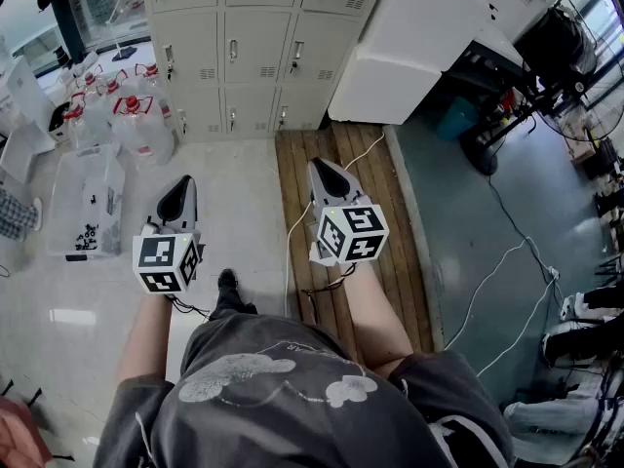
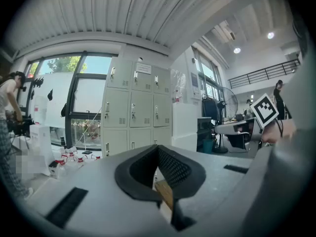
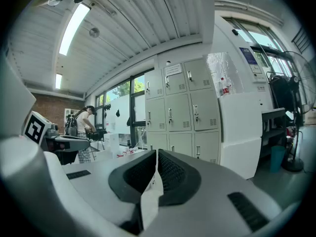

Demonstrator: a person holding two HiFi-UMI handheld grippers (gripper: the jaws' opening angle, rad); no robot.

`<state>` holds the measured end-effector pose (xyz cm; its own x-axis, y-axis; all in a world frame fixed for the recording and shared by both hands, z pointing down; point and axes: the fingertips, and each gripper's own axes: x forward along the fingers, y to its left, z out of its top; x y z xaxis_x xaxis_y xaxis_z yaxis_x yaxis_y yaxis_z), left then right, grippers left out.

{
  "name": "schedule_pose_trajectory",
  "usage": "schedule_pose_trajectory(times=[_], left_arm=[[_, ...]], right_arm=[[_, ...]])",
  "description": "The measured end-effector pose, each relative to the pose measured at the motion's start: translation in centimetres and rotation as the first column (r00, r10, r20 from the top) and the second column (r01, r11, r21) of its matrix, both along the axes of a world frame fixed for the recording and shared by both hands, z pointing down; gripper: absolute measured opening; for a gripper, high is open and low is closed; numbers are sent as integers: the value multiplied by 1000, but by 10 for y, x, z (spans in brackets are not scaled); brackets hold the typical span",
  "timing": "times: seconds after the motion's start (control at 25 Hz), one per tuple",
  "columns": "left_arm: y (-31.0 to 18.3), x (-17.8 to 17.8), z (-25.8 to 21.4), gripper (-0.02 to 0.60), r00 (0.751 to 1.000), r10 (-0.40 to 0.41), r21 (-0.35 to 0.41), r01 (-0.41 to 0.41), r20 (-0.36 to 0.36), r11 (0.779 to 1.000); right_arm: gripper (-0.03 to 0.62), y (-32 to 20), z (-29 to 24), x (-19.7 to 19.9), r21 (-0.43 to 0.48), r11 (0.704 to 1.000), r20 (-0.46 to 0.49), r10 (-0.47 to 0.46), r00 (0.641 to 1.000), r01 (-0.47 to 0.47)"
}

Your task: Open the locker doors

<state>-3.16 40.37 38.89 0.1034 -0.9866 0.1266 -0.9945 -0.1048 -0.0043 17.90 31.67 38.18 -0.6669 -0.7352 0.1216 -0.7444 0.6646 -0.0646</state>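
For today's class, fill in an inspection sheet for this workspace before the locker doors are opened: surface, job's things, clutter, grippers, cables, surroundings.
Surface: pale floor with a strip of wooden boards beside it.
Job's things: lockers, every door in view shut.
Clutter: red-capped bottles and a clear tray holding small black parts, left of the lockers.
Grippers: left gripper and right gripper both apart from the lockers, jaws shut, nothing between them.
Cables: white cable lies loose across the grey floor; another crosses the boards.
Surroundings: white cabinet right of the lockers; windows; a person stands in the background.
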Motion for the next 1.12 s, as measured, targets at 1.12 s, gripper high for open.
schedule_pose_trajectory(times=[1.12], left_arm=[[25, 19, 10, 11, 997, -22, -6, 22, -78, 1000]], right_arm=[[38, 34, 19, 34, -23, 999, 69, 27, 997, -25]])
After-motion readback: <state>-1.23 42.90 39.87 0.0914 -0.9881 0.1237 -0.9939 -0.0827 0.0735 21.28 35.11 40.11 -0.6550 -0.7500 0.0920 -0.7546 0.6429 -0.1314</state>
